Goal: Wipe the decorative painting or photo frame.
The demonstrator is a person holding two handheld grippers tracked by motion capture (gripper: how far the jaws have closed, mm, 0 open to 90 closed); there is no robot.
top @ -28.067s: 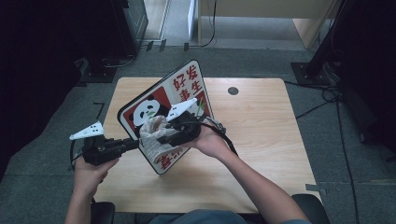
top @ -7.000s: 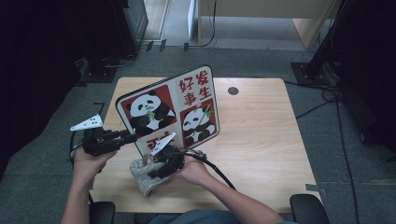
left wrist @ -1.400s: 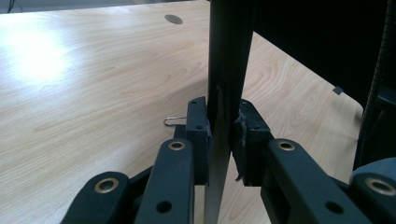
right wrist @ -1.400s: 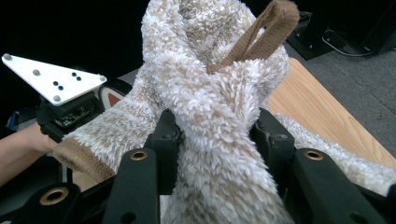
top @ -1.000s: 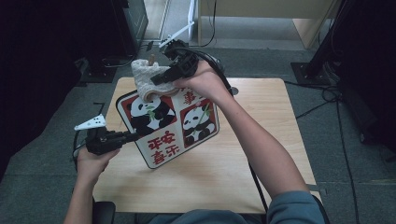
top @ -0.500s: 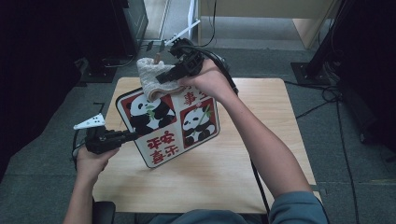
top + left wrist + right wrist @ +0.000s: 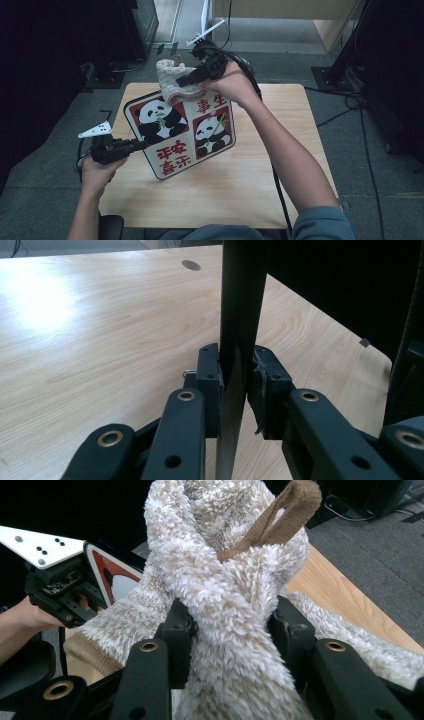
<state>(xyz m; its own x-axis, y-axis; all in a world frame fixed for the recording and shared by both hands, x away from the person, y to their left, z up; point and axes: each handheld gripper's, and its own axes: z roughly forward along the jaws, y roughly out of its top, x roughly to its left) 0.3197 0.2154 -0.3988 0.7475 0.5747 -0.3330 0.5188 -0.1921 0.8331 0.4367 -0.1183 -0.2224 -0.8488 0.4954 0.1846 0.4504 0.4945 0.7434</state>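
The left gripper [image 7: 131, 146] is pinching the near-left edge of the panda sign board [image 7: 182, 132], its jaws pressed flat on either face of the thin panel, and holding it tilted above the wooden table [image 7: 280, 165]; the right gripper [image 7: 192, 79] is clamped on a bunched fluffy cloth [image 7: 172, 82], which is resting against the board's far edge, just ahead of and below that gripper's jaws; to wipe well, I'd judge the cloth wants drawing across the printed face in long overlapping strokes, from the far edge back toward the left gripper, with light pressure so the board is not twisting in the pinch; the left hand [image 7: 97, 172] should be bracing firmly, since a grip at one corner is giving the panel plenty of leverage to swing; a brown loop [image 7: 280, 515] on the cloth is sticking up beyond the right jaws and could be catching on the board's corner; a cable [image 7: 277, 185] is trailing along the person's right arm; a round hole [image 7: 191, 264] is lying in the tabletop well beyond the left gripper; dark equipment and loose cables are standing on the floor past the table, well clear of the work.
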